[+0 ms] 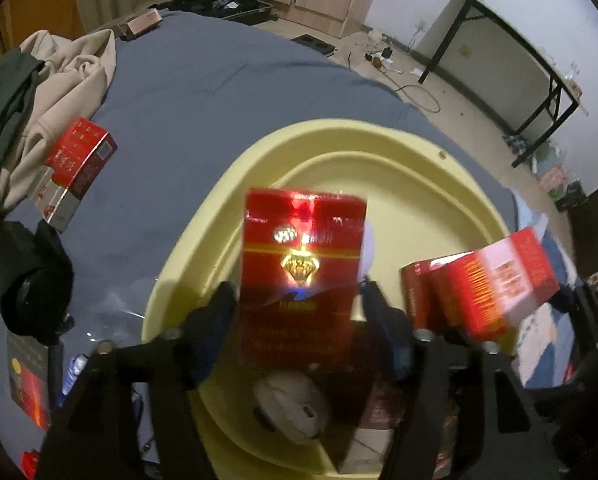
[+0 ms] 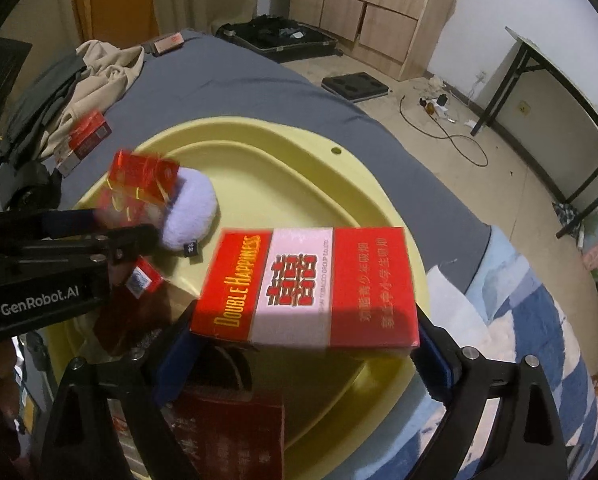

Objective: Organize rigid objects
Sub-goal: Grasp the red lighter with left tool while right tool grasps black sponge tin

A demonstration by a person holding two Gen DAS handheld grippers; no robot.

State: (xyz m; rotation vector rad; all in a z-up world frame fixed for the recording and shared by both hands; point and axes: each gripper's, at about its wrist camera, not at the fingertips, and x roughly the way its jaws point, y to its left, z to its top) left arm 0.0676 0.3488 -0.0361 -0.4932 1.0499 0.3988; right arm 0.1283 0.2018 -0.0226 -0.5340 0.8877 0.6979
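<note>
Your right gripper (image 2: 305, 344) and left gripper (image 1: 297, 312) each hold a red pack between spread fingers, long axes toward 12 o'clock, over the yellow basin (image 2: 259, 136)

A red-and-white box (image 2: 305, 286) sits between the right tool's (image 2: 305, 336) spread jaws — above the yellow basin (image 2: 259, 160).

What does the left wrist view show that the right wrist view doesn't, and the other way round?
Only the left wrist view shows the white computer mouse lying in the basin, and the diamond-logo front of the red pack between the left hand-held gripper fingers.

Only the right wrist view shows the Double Happiness lettering on the red-and-white pack between the right hand-held gripper fingers, and the lilac fluffy item almost whole.

Both show the yellow basin on the grey bedsheet, and the red box beside the beige clothing.
</note>
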